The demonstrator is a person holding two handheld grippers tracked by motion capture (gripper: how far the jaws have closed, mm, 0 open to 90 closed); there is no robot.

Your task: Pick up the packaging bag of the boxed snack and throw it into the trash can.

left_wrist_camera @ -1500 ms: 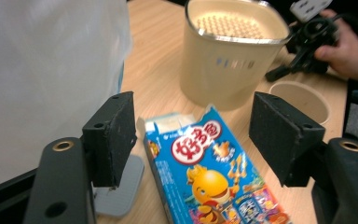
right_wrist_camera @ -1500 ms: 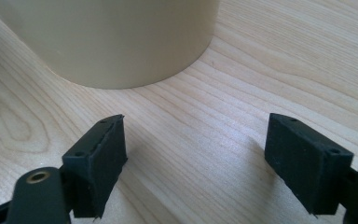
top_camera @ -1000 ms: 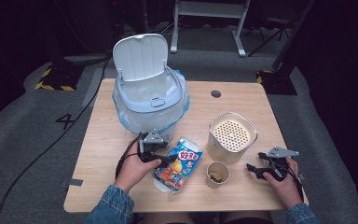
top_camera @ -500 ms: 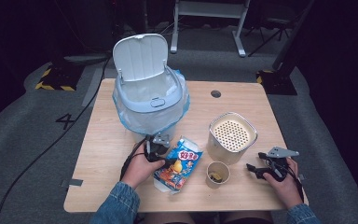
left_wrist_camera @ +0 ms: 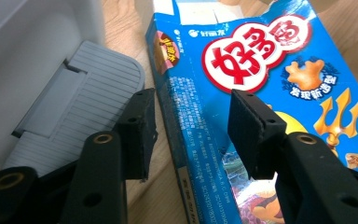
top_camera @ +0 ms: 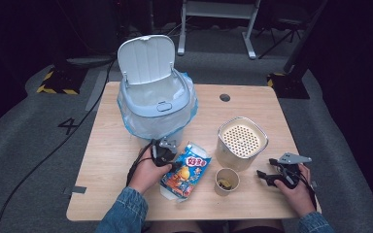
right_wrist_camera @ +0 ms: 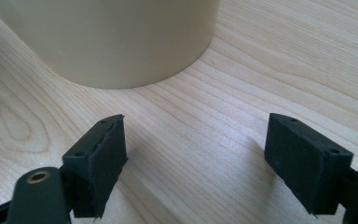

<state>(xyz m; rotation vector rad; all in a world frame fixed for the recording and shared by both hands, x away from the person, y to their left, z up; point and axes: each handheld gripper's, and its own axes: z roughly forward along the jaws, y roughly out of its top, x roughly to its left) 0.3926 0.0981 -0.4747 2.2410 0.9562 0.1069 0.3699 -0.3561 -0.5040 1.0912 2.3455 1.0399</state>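
A blue snack box lies flat on the wooden table, just in front of a white pedal bin whose lid stands open and which is lined with a clear bag. My left gripper is at the box's left edge. In the left gripper view this gripper is open, one jaw beside the blue snack box on the table side and the other over its printed face. My right gripper rests open near the right front edge, with bare table between its jaws.
A cream container with a perforated lid stands right of the box, and its base is just ahead of my right gripper. A paper cup sits in front of it. The bin's grey pedal is beside my left jaw.
My left hand has slid a little to the right, bringing its gripper up to the snack box's edge. The right gripper has stayed in place.
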